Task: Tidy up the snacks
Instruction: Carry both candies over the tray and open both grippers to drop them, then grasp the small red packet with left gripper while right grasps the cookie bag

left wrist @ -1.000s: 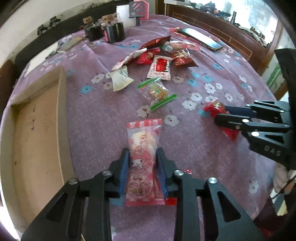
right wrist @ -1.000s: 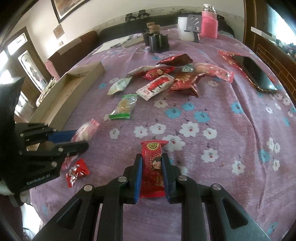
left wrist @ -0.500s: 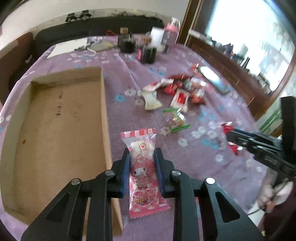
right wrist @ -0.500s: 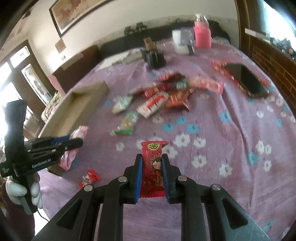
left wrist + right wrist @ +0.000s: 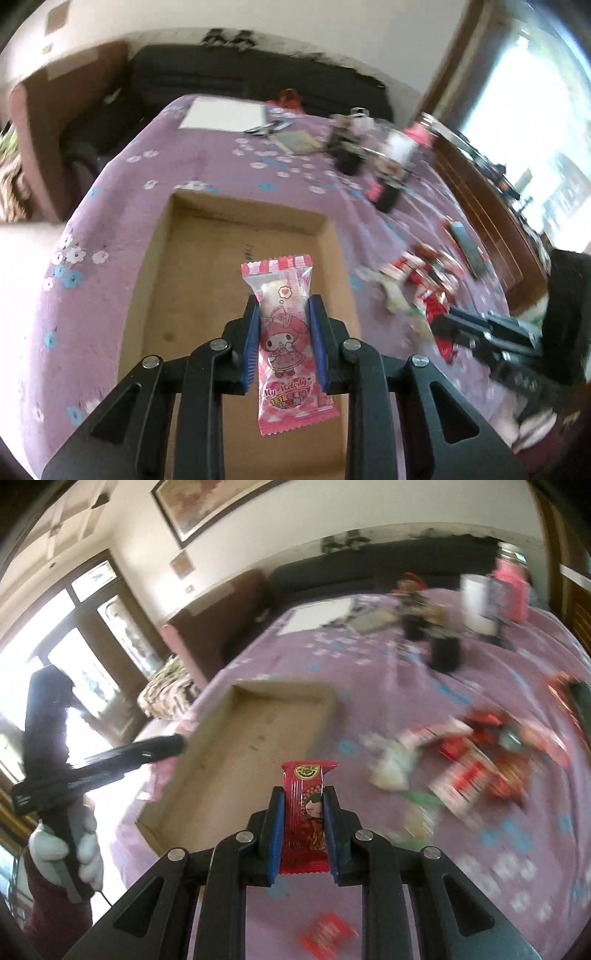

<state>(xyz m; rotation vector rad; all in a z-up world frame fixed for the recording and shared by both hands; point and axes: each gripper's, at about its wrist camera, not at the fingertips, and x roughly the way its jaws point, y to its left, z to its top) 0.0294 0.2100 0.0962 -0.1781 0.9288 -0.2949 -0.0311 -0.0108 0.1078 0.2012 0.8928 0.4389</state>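
Left tongs: my left tongs point(image 5: 283, 345) are clamped on the pink sweet packet point(image 5: 286, 343), pads pressing its two long sides, and the packet hangs in the air over the floor of the cardboard box point(image 5: 207, 280).
Right tongs: my right tongs point(image 5: 303, 827) are clamped on the red snack bar point(image 5: 306, 812); it too is off the cloth, in front of the near right corner of the box point(image 5: 236, 753) and not yet over it.
Just changed: a second ago both packets lay flat on the purple cloth of the worktop point(image 5: 122, 206) with the tongs around them; now both are lifted and swung over toward the box, which fills the middle of the left view where before it sat at the left edge.
Grip change: the left tongs stood a little wider a second ago and have since drawn in on the pink packet; the right pair looks the same as before.
Meaning for the task: two snacks are picked and in transit; I judge the pink one ready to drop, the red one needing a bit more travel.
Left behind: the heap of snacks point(image 5: 476, 760) lies blurred on the cloth to the right, and one small red packet point(image 5: 325, 934) lies near me.
Box: I see nothing in it so far.
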